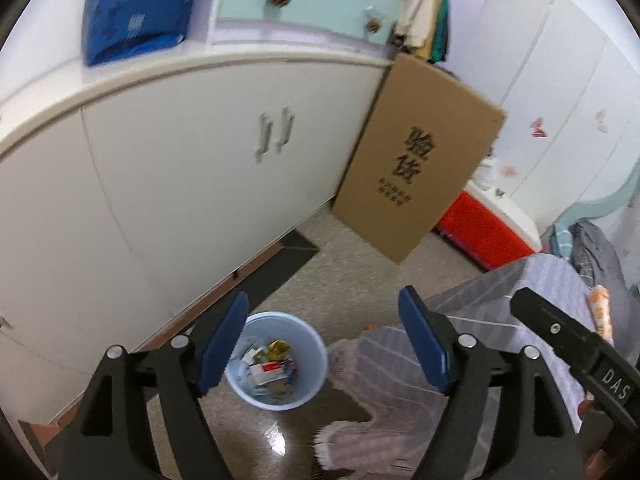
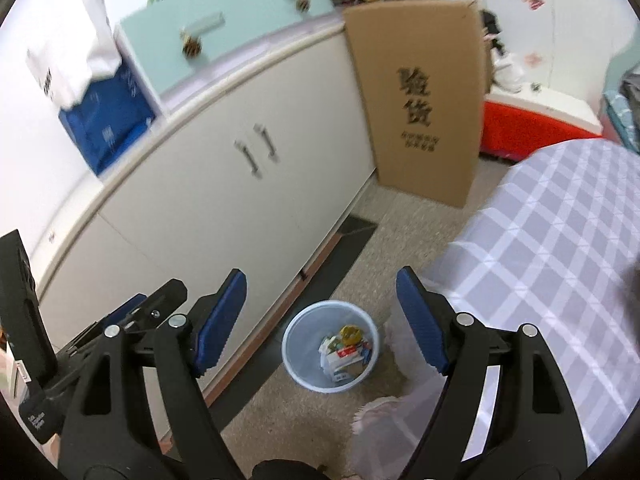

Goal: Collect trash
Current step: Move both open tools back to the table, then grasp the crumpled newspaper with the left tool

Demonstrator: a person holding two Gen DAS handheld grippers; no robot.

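Both claws are wide apart and carry nothing: the left claw [image 1: 322, 340] and the right claw [image 2: 320, 320] both look down at the floor from above. My judgement is that this is a pause between two pieces of trash, or near the end of the collecting, because the bin [image 1: 316, 344] already has things in it and no trash is between the fingers.

The bin [image 2: 294, 356] is a pale blue round bucket. It stands on the floor, near the white cabinet [image 1: 180, 152] on its left and just beside the hanging edge of the checked cloth [image 2: 552, 248] on its right. Inside it lie small paper packs, one with a red label, and a crumpled yellow wrapper [image 2: 349, 332].

For the next move, I think the claws must turn toward the tabletop under the cloth and look for remaining trash; an orange-and-white object [image 1: 600, 312] lies there at the far right, but I cannot tell what it is.

A brown cardboard box [image 2: 420, 100] leans against the cabinet farther back.
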